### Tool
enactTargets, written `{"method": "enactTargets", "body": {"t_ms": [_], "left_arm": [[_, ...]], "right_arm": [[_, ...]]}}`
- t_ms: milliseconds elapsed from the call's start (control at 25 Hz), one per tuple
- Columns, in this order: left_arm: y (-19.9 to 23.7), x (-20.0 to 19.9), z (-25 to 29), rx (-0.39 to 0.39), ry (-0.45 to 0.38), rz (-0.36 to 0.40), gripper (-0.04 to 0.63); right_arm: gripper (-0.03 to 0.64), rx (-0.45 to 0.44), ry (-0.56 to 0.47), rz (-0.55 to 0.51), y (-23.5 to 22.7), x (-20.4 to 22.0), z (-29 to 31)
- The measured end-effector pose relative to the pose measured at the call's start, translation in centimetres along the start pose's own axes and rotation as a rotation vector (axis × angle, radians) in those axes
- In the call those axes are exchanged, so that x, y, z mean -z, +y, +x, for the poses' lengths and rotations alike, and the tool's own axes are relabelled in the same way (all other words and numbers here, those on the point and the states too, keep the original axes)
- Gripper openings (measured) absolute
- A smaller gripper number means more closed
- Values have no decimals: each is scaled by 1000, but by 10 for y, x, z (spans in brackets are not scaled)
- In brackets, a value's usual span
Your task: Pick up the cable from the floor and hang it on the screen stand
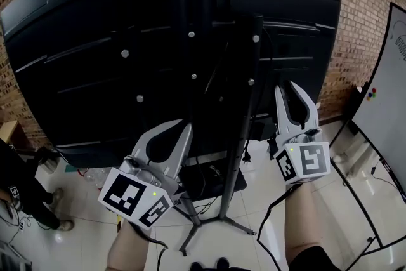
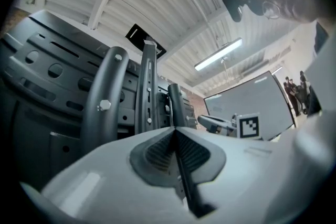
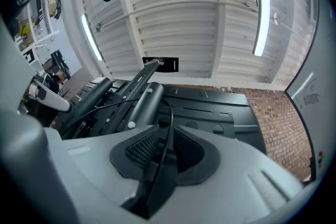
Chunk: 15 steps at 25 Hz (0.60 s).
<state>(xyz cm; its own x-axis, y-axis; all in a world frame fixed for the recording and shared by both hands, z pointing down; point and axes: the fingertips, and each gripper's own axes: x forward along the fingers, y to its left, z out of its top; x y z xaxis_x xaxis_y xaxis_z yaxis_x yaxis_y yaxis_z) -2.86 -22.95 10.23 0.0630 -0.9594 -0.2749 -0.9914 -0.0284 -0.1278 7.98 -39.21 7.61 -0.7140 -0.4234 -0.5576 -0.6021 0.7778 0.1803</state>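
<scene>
Thin black cable [image 3: 171, 115] looped over black screen stand [image 3: 144, 105] tube.

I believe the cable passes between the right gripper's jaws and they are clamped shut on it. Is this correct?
Not clamped: in the right gripper view the jaws of the right gripper stand apart. The cable does pass between them.

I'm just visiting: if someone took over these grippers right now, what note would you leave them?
Right gripper: jaws apart, cable running loose between them.
Left gripper: shut on the cable.
Done: cable lifted behind the screen and seemingly looped over a tube of the screen stand.
Left: confirm it hangs securely, release the left grip, withdraw both grippers.
</scene>
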Motion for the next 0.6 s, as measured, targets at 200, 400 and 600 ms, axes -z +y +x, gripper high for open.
{"method": "enactTargets", "body": {"t_ms": [200, 400, 600], "left_arm": [[-4, 11, -21, -30, 16, -3, 5], [-2, 34, -44, -55, 59, -28, 5], [-3, 61, -71, -87, 80, -24, 5]], "right_arm": [[49, 54, 51, -12, 1, 5, -31], [31, 86, 65, 9, 19, 14, -65], [21, 14, 73, 33, 63, 22, -88]]}}
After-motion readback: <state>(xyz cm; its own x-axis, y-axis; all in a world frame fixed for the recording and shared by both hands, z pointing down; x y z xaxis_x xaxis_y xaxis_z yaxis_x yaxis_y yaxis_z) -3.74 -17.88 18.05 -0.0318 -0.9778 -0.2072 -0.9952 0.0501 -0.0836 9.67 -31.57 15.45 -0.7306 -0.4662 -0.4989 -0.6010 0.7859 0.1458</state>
